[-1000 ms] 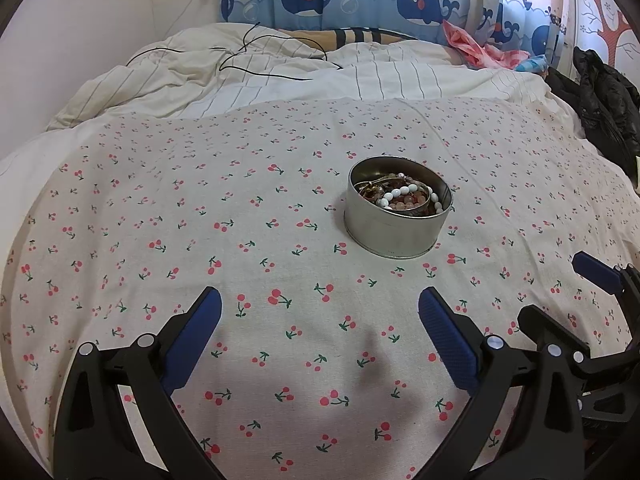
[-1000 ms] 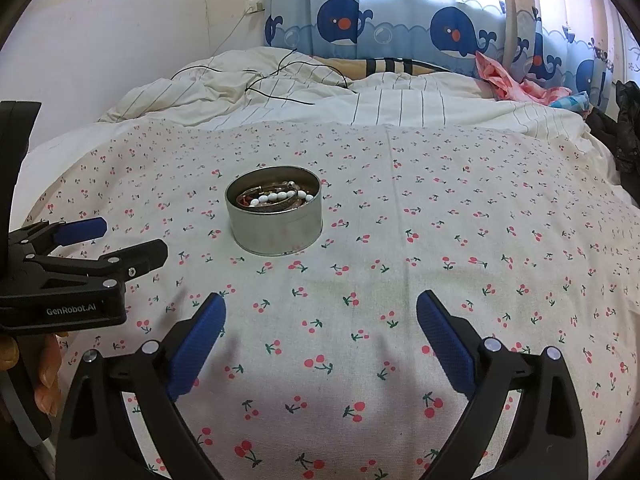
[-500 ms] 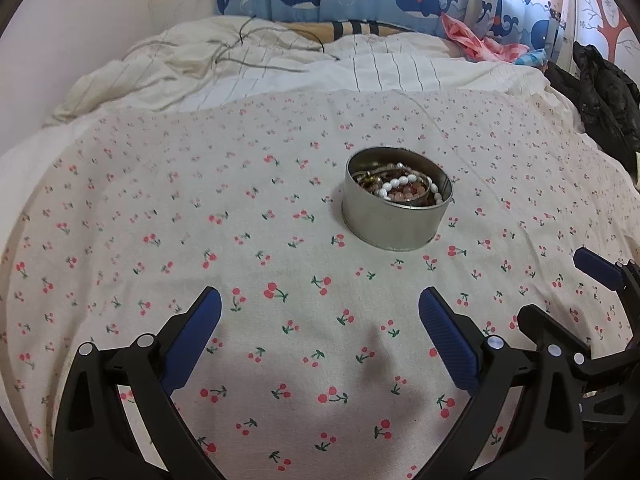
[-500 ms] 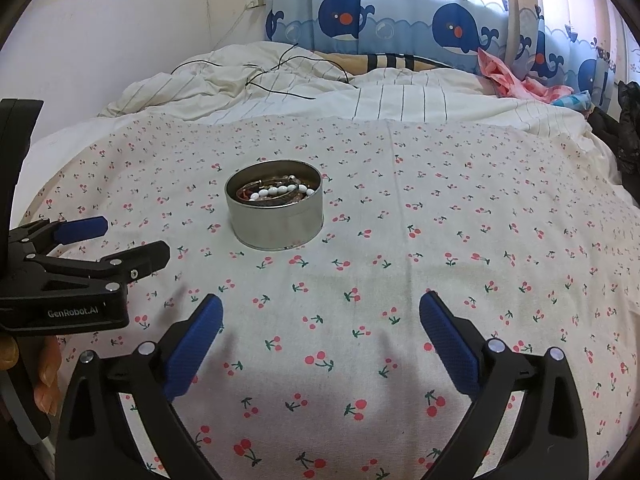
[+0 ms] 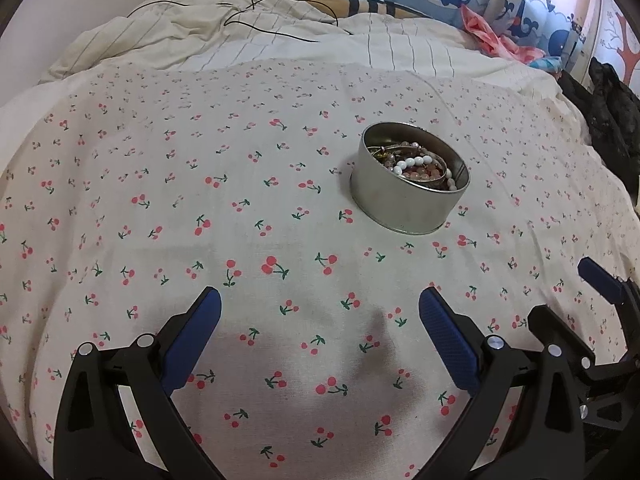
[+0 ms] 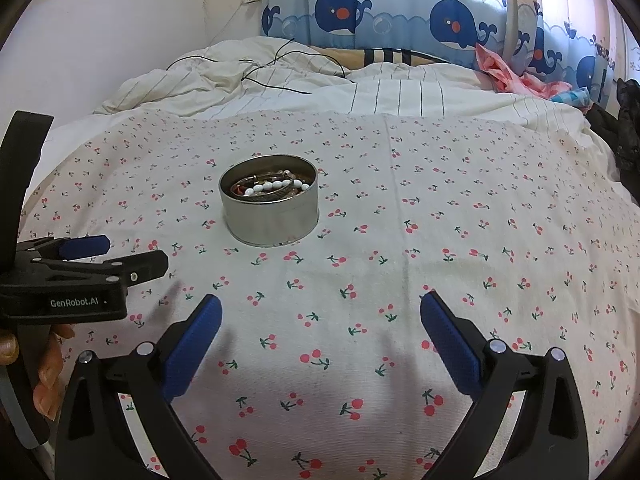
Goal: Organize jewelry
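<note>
Presently I have both the left gripper and right gripper spread and empty, near of the round tin mid-bedspread; its white bead bracelet looks light, limp, slippery, best pinched across the strand.

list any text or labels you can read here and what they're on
"GenRobot.AI" on the side of the left gripper, seen from the right wrist view.
No other text: the tin bears no readable label, and the curtain shows only pictures.
</note>
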Tool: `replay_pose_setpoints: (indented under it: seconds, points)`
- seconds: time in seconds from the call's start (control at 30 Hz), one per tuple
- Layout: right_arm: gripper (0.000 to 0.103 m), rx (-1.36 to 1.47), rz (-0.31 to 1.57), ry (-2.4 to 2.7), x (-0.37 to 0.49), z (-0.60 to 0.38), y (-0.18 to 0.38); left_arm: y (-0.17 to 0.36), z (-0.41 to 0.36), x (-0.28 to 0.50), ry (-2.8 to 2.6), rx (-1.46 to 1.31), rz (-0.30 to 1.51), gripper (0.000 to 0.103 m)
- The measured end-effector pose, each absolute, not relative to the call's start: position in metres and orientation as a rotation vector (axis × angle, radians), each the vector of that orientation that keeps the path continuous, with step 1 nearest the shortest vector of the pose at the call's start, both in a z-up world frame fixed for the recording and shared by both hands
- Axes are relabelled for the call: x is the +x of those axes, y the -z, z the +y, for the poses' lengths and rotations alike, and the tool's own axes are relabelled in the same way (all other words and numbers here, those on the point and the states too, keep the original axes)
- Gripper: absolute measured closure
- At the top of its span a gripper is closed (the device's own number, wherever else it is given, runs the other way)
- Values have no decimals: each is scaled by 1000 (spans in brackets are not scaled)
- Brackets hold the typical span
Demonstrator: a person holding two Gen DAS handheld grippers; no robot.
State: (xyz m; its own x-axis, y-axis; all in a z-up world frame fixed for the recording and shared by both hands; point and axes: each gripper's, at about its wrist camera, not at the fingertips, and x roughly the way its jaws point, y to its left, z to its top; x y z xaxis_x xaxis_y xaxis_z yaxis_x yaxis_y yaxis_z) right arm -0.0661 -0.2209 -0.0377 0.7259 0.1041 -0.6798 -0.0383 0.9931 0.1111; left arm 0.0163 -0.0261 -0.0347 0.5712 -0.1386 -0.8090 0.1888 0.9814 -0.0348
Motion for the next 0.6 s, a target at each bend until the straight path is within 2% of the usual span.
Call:
replay_pose_setpoints:
  seconds: [0.6]
  points:
    - [8, 83, 785, -69, -58, -218, 44, 25, -28, 11, 134, 165, 878, 8]
